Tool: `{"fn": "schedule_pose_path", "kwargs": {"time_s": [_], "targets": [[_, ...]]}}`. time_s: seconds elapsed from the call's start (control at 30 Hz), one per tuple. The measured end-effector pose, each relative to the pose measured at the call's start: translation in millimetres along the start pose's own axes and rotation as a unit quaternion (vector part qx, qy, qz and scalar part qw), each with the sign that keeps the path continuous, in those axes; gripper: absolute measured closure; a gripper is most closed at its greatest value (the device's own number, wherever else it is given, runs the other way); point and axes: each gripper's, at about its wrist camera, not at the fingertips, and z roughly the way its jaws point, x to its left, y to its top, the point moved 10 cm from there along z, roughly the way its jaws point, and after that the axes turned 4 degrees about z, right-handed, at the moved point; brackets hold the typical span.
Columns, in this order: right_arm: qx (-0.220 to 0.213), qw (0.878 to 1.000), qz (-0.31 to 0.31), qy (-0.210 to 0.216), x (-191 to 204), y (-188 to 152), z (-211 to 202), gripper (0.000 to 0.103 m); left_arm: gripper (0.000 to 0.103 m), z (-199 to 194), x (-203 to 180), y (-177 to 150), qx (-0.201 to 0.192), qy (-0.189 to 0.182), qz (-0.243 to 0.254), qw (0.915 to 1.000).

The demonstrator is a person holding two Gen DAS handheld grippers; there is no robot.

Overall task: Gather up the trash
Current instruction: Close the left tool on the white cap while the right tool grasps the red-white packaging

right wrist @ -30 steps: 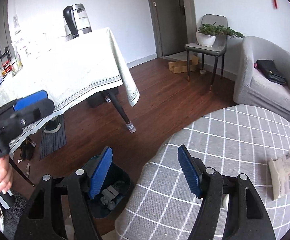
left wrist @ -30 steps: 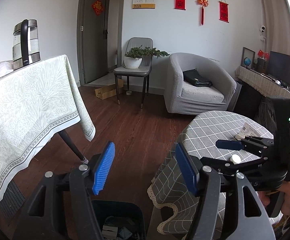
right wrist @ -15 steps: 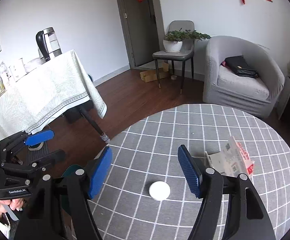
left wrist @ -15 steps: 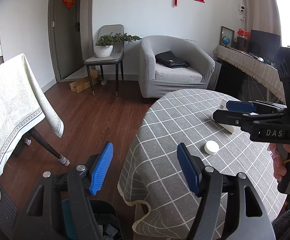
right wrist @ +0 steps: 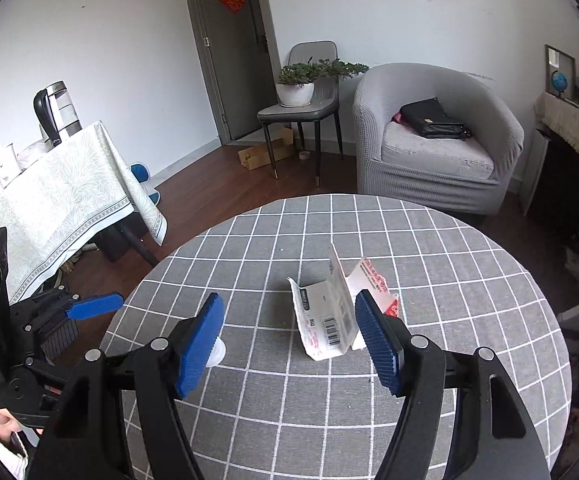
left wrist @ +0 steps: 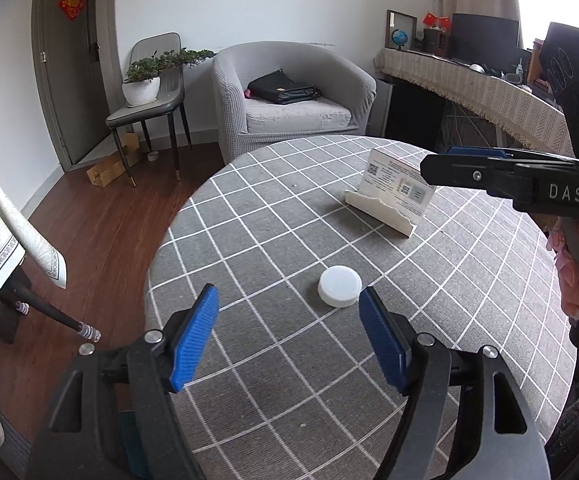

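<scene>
A round table under a grey checked cloth (left wrist: 249, 216) carries a white plastic cap (left wrist: 339, 286) and a torn paper packet (left wrist: 393, 196). My left gripper (left wrist: 287, 300) hovers over the table's near side. Its jaws are opening with nothing between them, and the cap lies just ahead, near the right finger. My right gripper (right wrist: 289, 304) is open over the packet (right wrist: 329, 320), which lies just ahead of the gap by the right finger, unpressed. The cap (right wrist: 215, 354) peeks out behind its left finger. Each gripper shows in the other's view: right (left wrist: 489, 168), left (right wrist: 93, 306).
A grey armchair (right wrist: 437, 140) with a black bag stands behind the table, beside a chair holding a potted plant (right wrist: 301, 84). At left is a long table with a pale cloth (right wrist: 49, 208) and a kettle. A draped sideboard (left wrist: 469, 80) runs along the right.
Both grippers have swung from the floor and the bin onto the round table. The left jaws stand wider. The cap and the packet have come up close in front of the fingers.
</scene>
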Motion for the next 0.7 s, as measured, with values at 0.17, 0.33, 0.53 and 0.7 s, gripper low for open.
{"fn": "schedule_pose_path", "kwargs": {"time_s": [0.17,0.33,0.53,0.7], "targets": [[0.006,1.0,0.005,-0.009,-16.7,-6.4,-1.0,0.036,0.031,18.5,-18.7,2.2,0.016,-0.01,0.004,0.9998],[0.015,1.0,0.014,-0.016,-36.7,-15.1,-0.8,0.038,0.032,36.0,-27.5,4.4,0.029,-0.01,0.005,0.9995],[0.03,0.999,0.026,-0.011,-51.4,-24.1,6.2,0.045,0.041,53.1,-24.4,0.1,0.057,-0.009,-0.008,0.9983],[0.037,0.999,0.032,-0.003,-54.2,-24.7,15.8,0.05,0.045,54.1,-22.9,0.6,0.057,-0.003,-0.008,0.9984]]}}
